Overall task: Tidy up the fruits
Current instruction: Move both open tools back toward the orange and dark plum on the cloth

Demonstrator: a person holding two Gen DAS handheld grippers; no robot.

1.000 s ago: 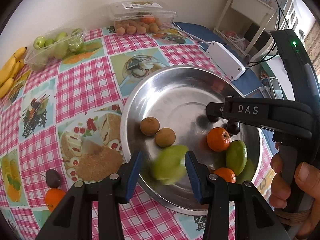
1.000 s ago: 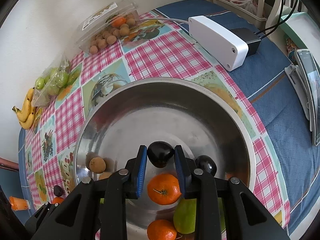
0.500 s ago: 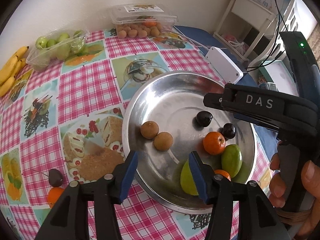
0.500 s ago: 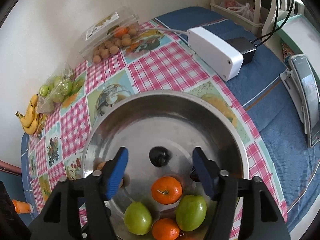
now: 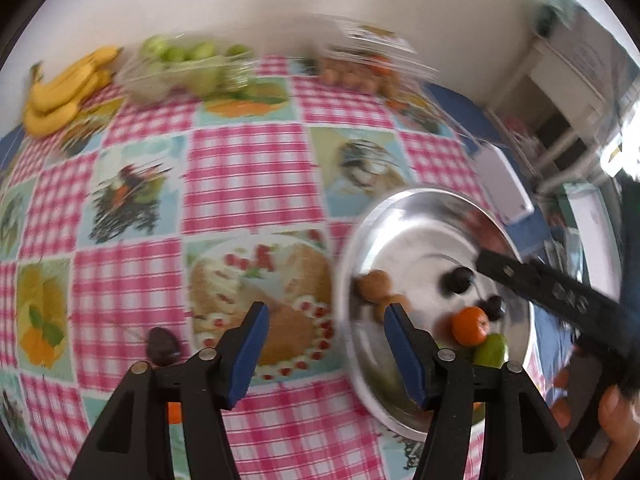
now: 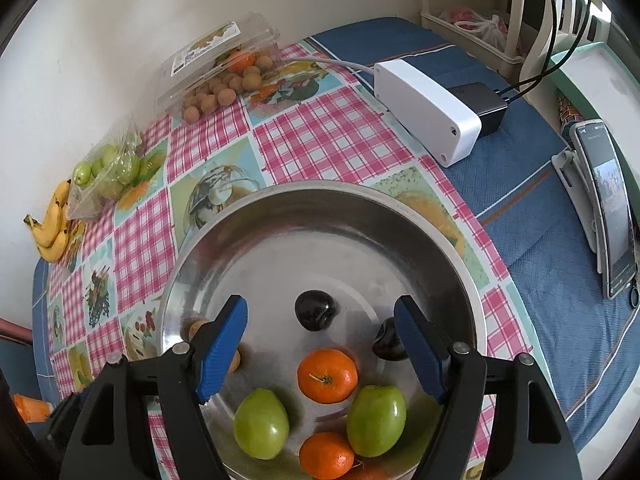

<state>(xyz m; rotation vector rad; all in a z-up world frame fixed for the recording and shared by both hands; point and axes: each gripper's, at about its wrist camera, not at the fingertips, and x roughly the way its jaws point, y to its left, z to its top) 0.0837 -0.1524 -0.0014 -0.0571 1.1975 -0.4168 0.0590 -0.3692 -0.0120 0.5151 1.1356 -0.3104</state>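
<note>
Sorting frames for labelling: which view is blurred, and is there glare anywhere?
Left wrist view: motion-smeared throughout, bananas and steel bowl soft. Right wrist view: sharp, fisheye-bent at the edges, only soft reflections on the bowl wall, dark plum crisp.

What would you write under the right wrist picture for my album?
Open right gripper above a steel bowl holding oranges, green fruits and dark plums.

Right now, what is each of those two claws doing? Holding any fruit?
Left gripper: open, jaws have just been opening, nothing between them.
Right gripper: open, jaws have just been opening, holding nothing; dark plum lies free in the bowl.
</note>
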